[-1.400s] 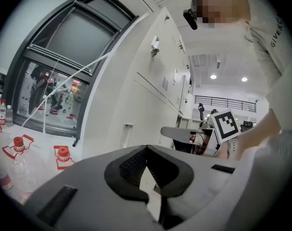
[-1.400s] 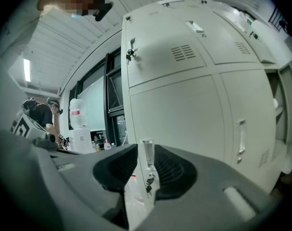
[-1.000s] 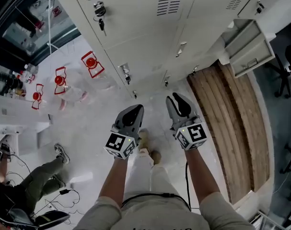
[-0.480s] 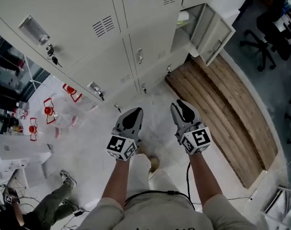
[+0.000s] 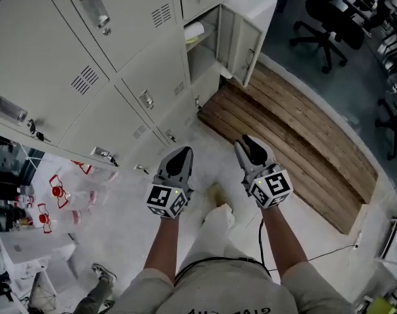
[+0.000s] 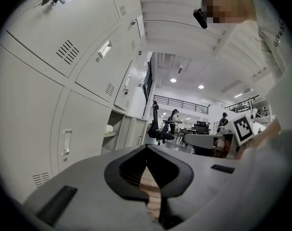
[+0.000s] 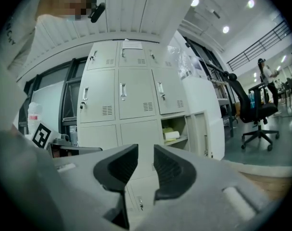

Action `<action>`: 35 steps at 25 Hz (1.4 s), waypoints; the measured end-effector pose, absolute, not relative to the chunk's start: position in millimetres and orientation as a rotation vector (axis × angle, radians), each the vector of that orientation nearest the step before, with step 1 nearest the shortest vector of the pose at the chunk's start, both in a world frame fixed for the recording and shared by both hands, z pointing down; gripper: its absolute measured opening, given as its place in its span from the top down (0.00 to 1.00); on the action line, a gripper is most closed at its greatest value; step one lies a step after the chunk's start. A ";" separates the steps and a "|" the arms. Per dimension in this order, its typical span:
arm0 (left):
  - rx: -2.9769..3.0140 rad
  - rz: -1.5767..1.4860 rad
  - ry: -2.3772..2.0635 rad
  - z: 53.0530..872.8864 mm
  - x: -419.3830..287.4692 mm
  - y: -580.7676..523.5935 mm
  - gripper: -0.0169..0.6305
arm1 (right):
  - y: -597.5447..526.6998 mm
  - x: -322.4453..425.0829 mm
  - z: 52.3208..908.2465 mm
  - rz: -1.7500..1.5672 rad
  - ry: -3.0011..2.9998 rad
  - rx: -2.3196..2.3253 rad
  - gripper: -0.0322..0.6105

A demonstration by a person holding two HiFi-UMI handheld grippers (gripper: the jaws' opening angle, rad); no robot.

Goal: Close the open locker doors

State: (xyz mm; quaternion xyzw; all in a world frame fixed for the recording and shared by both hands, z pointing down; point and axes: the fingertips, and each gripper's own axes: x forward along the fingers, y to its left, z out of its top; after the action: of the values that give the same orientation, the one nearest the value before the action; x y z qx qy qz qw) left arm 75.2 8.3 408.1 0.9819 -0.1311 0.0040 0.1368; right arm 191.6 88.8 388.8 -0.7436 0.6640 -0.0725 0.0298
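Pale grey lockers [image 5: 120, 64] fill the upper left of the head view, and at the far end of the bank one locker door [image 5: 241, 44] stands swung out over a wooden platform [image 5: 296, 142]. That open door is our landmark. Just beside it, on the hinge side, the bare compartment [image 5: 201, 57] shows a shelf with a white roll [image 5: 194, 31] lying on it. Beyond the door, across the platform, office chairs [image 5: 329, 18] stand well apart from the lockers. We hold both grippers level over the pale floor [image 5: 120, 227], short of the door and not touching it or any locker. The left gripper [image 5: 183, 152] has its jaws pressed together at the tips with nothing in them. The right gripper [image 5: 245, 142] has its jaws partly spread, and only the lockers beyond show through the gap, so it too is empty. Every other door we can see in the bank, in the head view and in both gripper views, sits flush and closed. As far as we can tell, then, this one door is what remains. We judge the task near its end but this step not yet begun: we have to reach the door's free edge and push it round until it meets the frame.
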 end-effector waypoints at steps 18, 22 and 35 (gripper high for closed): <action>2.836 0.041 -0.280 418.6 266.8 -36.5 0.98 | 51.3 369.6 399.3 -0.262 2.051 -2.338 0.79; 2.841 0.039 -0.262 422.7 301.4 -48.8 0.98 | 44.0 405.0 408.6 -0.277 2.033 -2.360 0.78; 2.825 0.061 -0.331 435.4 342.1 -89.9 0.98 | 1.8 460.6 434.3 -0.346 2.043 -2.341 0.74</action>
State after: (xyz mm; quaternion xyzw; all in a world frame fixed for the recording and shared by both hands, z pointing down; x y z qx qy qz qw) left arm 342.1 -89.9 435.4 0.9821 -0.1151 0.0213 0.1477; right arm 460.6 1.8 434.3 -0.7487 0.6535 -0.1108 0.0076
